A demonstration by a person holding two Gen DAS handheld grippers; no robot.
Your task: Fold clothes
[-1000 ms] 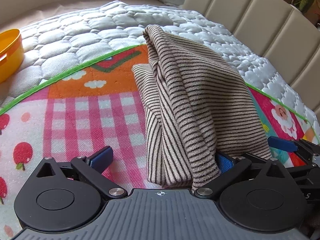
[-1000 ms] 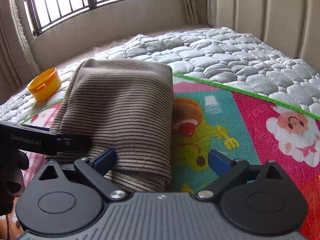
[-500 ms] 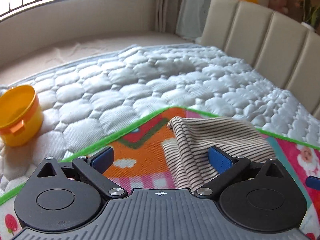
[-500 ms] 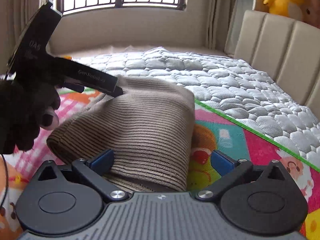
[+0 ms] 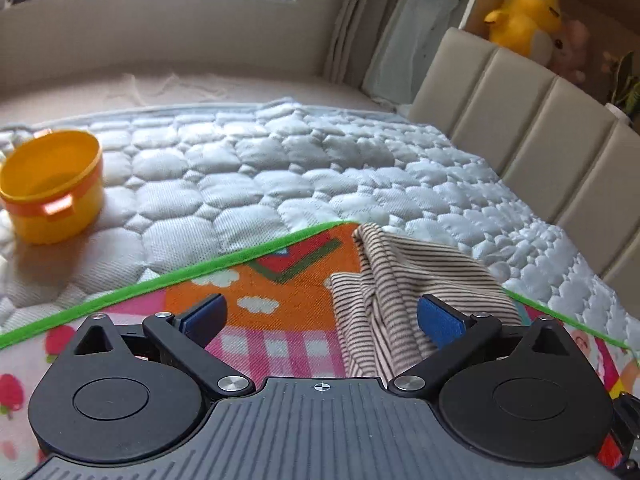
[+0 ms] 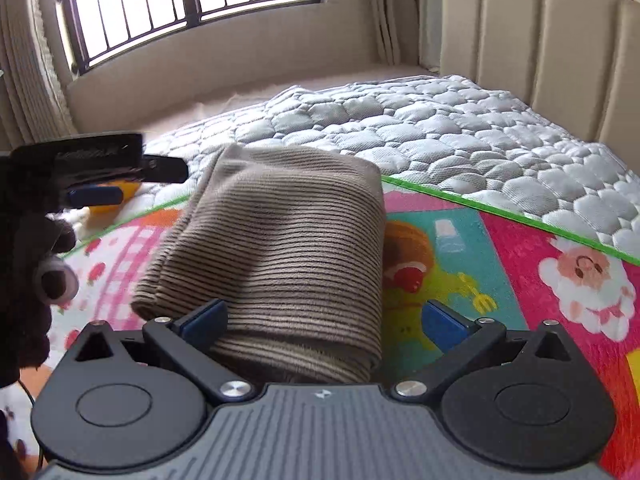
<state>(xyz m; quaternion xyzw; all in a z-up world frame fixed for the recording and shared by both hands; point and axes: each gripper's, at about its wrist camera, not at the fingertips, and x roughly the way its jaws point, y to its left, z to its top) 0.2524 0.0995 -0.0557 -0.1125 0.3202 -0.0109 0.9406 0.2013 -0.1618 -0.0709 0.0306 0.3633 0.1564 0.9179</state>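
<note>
The striped garment (image 6: 276,256) lies folded into a thick bundle on the colourful play mat (image 6: 500,264), which is spread over the quilted bed cover (image 5: 280,176). Its far end sits near the mat's green border, close to the corner. The right hand-held gripper (image 6: 322,318) hovers at the near end of the bundle with its jaws spread wide; the blue left pad lies against or just above the cloth, the right pad is over bare mat, and nothing is clamped between them. The left hand-held gripper (image 5: 320,314) is likewise wide open and holds nothing; in its own view the garment (image 5: 404,296) appears behind its right pad, while its left pad is over the mat (image 5: 260,280). From the right wrist view this gripper (image 6: 96,196) is raised to the left of the bundle, apart from it. A yellow tub (image 5: 50,186) stands on the quilt, well apart from the garment, and a padded headboard (image 5: 540,136) runs along the bed's far side.
</note>
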